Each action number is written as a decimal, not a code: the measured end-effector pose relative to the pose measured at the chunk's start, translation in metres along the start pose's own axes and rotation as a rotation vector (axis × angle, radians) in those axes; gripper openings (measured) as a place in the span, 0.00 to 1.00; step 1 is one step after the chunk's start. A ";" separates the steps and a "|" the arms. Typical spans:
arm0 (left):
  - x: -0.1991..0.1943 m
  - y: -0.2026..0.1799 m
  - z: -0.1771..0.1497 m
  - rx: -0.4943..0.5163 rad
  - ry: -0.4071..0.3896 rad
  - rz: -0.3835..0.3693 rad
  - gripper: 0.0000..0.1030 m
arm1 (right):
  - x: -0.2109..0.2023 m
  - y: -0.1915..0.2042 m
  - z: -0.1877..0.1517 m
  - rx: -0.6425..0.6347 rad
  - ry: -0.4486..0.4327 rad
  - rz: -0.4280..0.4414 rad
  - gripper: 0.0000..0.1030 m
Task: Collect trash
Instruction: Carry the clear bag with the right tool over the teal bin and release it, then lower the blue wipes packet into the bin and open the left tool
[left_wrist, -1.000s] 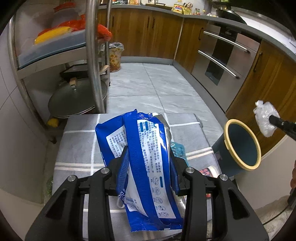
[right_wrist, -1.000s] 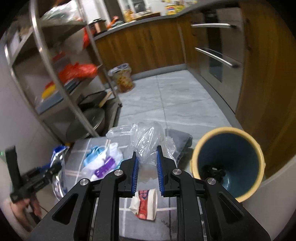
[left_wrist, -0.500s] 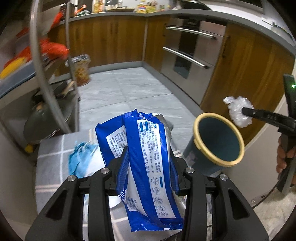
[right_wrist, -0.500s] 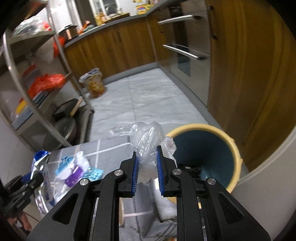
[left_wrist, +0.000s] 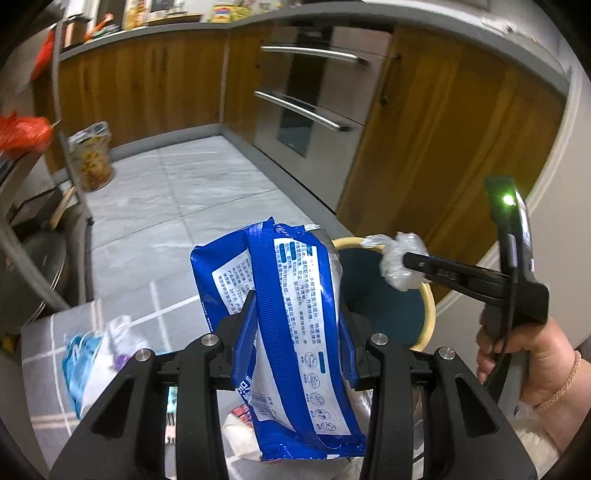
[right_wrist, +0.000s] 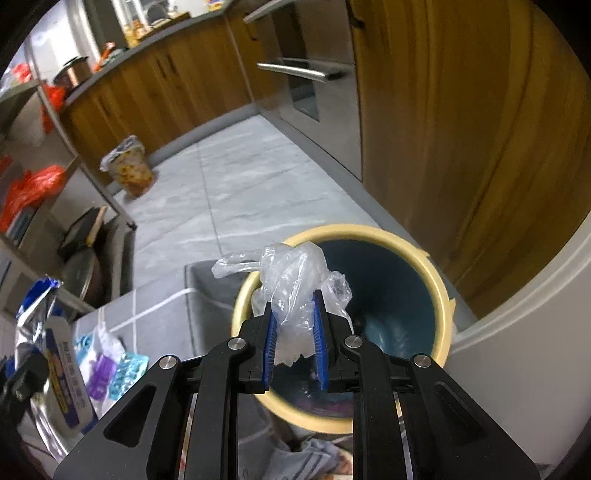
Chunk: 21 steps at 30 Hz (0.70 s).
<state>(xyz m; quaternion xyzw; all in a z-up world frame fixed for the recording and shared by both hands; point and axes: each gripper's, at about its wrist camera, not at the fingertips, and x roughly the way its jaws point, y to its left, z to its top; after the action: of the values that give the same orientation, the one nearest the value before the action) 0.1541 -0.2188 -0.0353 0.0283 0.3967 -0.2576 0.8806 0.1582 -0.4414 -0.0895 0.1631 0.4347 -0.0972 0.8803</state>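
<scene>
My left gripper (left_wrist: 295, 332) is shut on a blue and white wipes packet (left_wrist: 291, 317) and holds it upright above the grey checked mat (left_wrist: 48, 373). My right gripper (right_wrist: 294, 325) is shut on a crumpled clear plastic bag (right_wrist: 291, 273), over the near rim of the blue bin with a cream rim (right_wrist: 439, 284). In the left wrist view the right gripper (left_wrist: 413, 264) holds the bag (left_wrist: 399, 262) above the bin (left_wrist: 384, 306). The bin holds some dark trash at its bottom.
More wrappers lie on the mat: a light blue and purple pack (right_wrist: 110, 369) and a red and white wrapper (left_wrist: 240, 410). A steel rack (right_wrist: 92, 184) stands left. Wooden cabinets (right_wrist: 443, 129) and an oven (left_wrist: 306, 122) are right. A lined wastebasket (right_wrist: 129, 171) stands across the floor.
Both grippers have swung right toward the bin. The right gripper with the plastic bag has gone from beside the bin to over its rim. Both grips are unchanged.
</scene>
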 end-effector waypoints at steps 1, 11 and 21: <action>0.005 -0.007 0.001 0.022 0.004 -0.003 0.37 | 0.004 -0.002 0.001 0.008 0.007 -0.004 0.19; 0.040 -0.026 0.002 0.106 0.037 -0.039 0.38 | 0.031 -0.018 0.014 -0.004 0.022 -0.038 0.19; 0.091 -0.032 0.008 0.146 0.091 -0.091 0.38 | 0.055 -0.041 0.015 0.050 0.075 -0.077 0.19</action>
<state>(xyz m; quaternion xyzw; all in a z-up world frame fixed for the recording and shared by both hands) 0.1944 -0.2880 -0.0903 0.0863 0.4174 -0.3239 0.8446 0.1897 -0.4869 -0.1331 0.1717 0.4709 -0.1358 0.8546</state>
